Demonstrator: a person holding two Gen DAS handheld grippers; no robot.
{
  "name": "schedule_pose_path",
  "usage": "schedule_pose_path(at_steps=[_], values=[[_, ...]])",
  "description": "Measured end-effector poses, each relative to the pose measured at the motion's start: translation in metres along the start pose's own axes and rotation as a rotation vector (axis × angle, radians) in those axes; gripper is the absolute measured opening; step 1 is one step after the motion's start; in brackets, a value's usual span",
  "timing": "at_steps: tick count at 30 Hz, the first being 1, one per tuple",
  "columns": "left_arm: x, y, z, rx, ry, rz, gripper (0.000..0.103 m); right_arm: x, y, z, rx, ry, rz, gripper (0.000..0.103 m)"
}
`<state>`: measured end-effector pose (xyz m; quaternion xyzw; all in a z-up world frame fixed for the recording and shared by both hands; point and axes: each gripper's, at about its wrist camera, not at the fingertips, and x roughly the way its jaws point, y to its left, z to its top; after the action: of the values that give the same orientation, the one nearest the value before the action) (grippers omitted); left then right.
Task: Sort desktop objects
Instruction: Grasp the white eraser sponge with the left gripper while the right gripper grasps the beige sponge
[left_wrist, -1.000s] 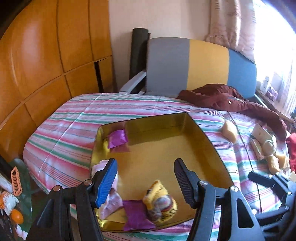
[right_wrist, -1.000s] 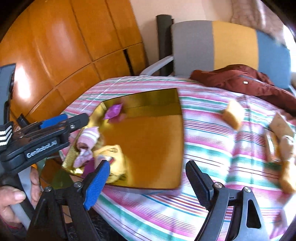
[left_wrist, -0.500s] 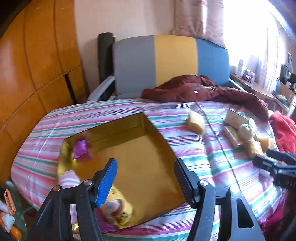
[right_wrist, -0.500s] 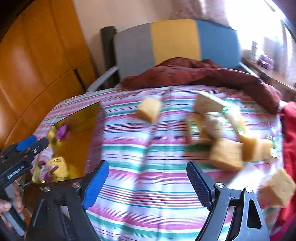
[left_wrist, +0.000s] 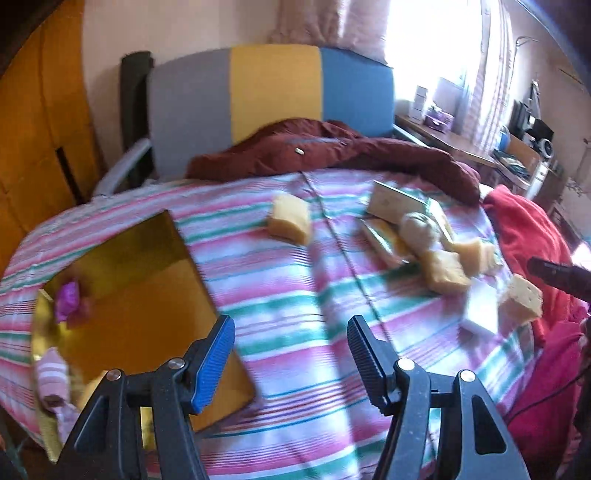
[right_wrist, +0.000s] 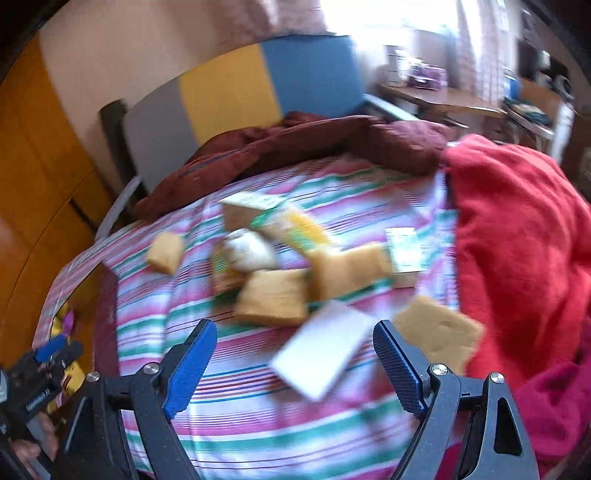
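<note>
My left gripper (left_wrist: 290, 325) hangs open over the striped cloth, with nothing between its fingers, just right of the gold tray (left_wrist: 147, 288). The tray holds a purple wrapper (left_wrist: 68, 301) and a pink striped sock (left_wrist: 51, 373). My right gripper (right_wrist: 295, 328) is open above a white card (right_wrist: 321, 354), apart from it. Several yellow sponge blocks (right_wrist: 273, 297) lie in a heap beyond it, with a beige ball (right_wrist: 247, 249) and a small box (right_wrist: 240, 212). One sponge (right_wrist: 436, 332) sits beside the right finger. A lone sponge (left_wrist: 290, 219) lies mid-table.
A red blanket (right_wrist: 517, 240) piles up on the right side of the table. A maroon jacket (left_wrist: 332, 151) lies along the far edge, in front of a grey, yellow and blue chair back (left_wrist: 273, 88). Orange cupboard doors (left_wrist: 33, 129) stand on the left.
Both views have swung right, away from the gold tray and toward the sponge heap. The right gripper travelled farther and now hangs over the white card. Both grippers stayed open.
</note>
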<state>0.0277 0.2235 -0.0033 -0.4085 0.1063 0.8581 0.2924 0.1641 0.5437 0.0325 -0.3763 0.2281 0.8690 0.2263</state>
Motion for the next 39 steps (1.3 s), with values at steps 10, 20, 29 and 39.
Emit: schedule_pose_path(at_steps=[10,20,29,39], values=[[0.028,-0.061,0.001,0.101,0.070,-0.163,0.063,-0.001,-0.075,0.010,0.190,0.041,-0.088,0.087],[0.053,-0.132,0.002,0.233,0.126,-0.348,0.063,0.035,-0.084,0.012,0.004,0.261,-0.158,0.093],[0.073,-0.175,-0.001,0.351,0.162,-0.416,0.063,0.058,-0.063,0.014,-0.332,0.353,-0.202,0.102],[0.097,-0.215,-0.003,0.482,0.199,-0.439,0.066,0.087,-0.065,0.008,-0.435,0.431,-0.222,0.070]])
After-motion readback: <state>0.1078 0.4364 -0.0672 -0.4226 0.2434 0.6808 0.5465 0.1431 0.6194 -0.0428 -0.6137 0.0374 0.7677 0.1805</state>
